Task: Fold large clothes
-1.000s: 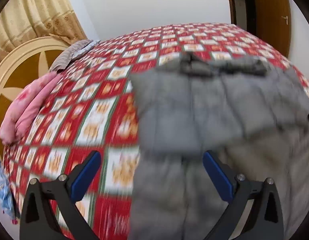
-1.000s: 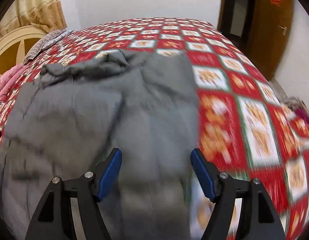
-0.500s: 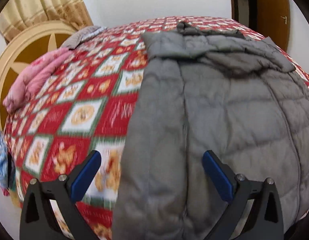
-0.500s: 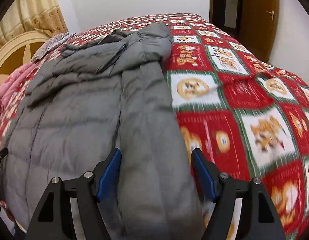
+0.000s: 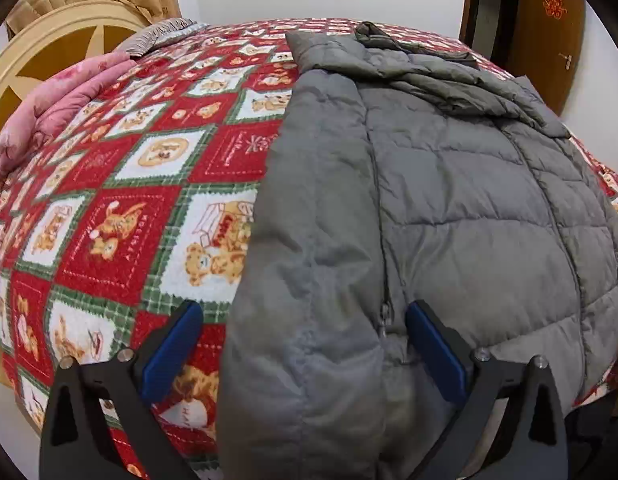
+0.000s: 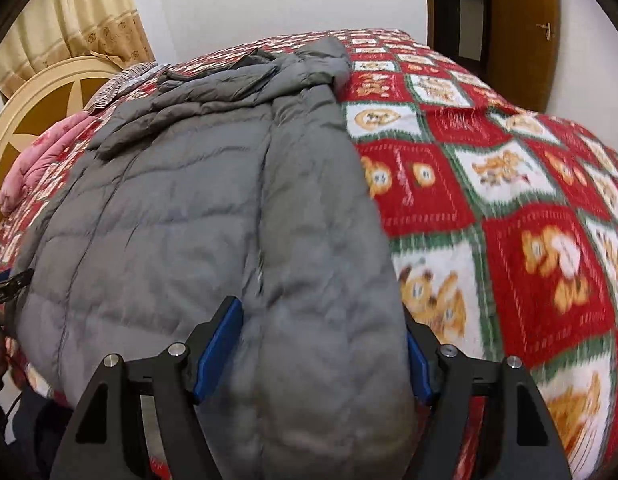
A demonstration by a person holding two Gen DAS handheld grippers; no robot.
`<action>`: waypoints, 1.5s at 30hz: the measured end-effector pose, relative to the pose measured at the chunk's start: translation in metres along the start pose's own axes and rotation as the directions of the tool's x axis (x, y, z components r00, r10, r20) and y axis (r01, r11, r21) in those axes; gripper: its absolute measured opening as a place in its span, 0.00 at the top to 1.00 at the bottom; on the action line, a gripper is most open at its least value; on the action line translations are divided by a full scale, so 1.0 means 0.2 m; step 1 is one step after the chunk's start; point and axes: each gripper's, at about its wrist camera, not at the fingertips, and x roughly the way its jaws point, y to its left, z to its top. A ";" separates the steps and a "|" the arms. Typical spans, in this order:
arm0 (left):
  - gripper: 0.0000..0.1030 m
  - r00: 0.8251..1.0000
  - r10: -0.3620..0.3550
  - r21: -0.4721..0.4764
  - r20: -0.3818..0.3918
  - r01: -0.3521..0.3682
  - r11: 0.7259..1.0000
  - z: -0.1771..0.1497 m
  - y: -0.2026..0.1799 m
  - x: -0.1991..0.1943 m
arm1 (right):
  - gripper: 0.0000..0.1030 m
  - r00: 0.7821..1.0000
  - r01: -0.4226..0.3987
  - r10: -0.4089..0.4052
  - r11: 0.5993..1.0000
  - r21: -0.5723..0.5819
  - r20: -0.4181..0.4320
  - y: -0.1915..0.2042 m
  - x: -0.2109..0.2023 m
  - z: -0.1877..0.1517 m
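A grey quilted puffer jacket (image 5: 469,208) lies spread along the bed, collar end far and hem end near. In the left wrist view my left gripper (image 5: 303,308) stands open over the jacket's left sleeve side. That sleeve's bulge lies between the fingers, and the left blue pad (image 5: 169,348) is clear of the cloth. In the right wrist view the jacket (image 6: 189,200) fills the left half. My right gripper (image 6: 319,310) stands wide open over its right edge. Grey padding bulges between the pads and hides part of the right one.
A red, green and white teddy-bear blanket (image 5: 121,220) covers the bed (image 6: 529,260). A pink quilt (image 5: 69,96) and a striped pillow (image 5: 161,32) lie by the round cream headboard (image 5: 37,52). A brown door (image 6: 517,20) and curtains (image 6: 69,8) stand behind.
Both grippers have drawn back along the jacket towards its near hem end and sunk a little. More of the jacket now stretches away ahead of them. Their openings look unchanged.
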 end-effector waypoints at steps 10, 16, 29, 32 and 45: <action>0.85 0.996 -0.074 0.161 0.057 0.064 0.985 -0.01 -0.15 -0.18 | 0.93 0.985 -0.160 0.161 0.987 -0.031 0.060 0.08 -0.19 -0.06; 0.86 0.972 -0.179 0.138 0.155 0.158 0.978 0.05 -0.02 -0.49 | 0.93 0.950 -0.261 0.264 0.964 -0.039 0.169 0.04 -0.50 -0.04; 0.82 0.902 -0.259 0.158 0.344 0.216 0.963 0.42 0.00 -0.57 | 0.93 0.890 -0.352 0.312 0.934 0.064 0.333 -0.07 -0.57 0.27; 0.82 0.892 -0.223 0.114 0.392 0.193 0.974 0.61 -0.01 -0.50 | 0.93 0.895 -0.309 0.256 0.946 0.094 0.366 -0.05 -0.48 0.47; 0.78 0.937 -0.045 0.054 0.347 0.027 0.998 1.15 -0.14 0.10 | 0.93 0.927 -0.132 0.060 0.976 0.173 0.370 -0.03 0.12 1.07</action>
